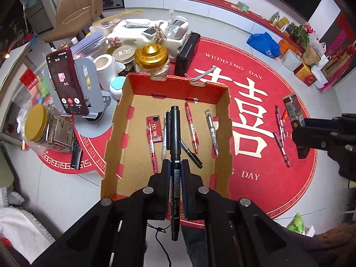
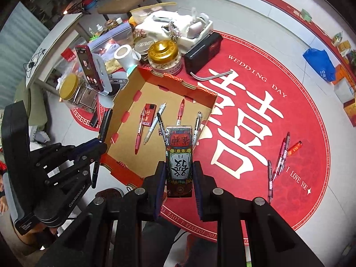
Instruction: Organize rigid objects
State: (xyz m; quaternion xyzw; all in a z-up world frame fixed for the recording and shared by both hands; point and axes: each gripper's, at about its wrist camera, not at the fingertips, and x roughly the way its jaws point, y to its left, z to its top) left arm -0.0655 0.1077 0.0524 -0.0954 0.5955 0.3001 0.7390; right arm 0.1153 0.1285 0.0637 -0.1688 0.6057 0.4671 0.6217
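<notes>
Red round rug (image 1: pixel 255 102): cardboard tray (image 1: pixel 111 142) holding pens. Left gripper (image 1: pixel 175 166) clamps black marker (image 1: pixel 174 138). Right gripper (image 2: pixel 179 169) clamps patterned box (image 2: pixel 179 155).

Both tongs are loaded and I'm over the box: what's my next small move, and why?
Probably lower the left tongs a little and release the black marker into the box. It already hangs over the box floor beside the pens lying there, while the right tongs, shut on the card pack, can follow.
</notes>
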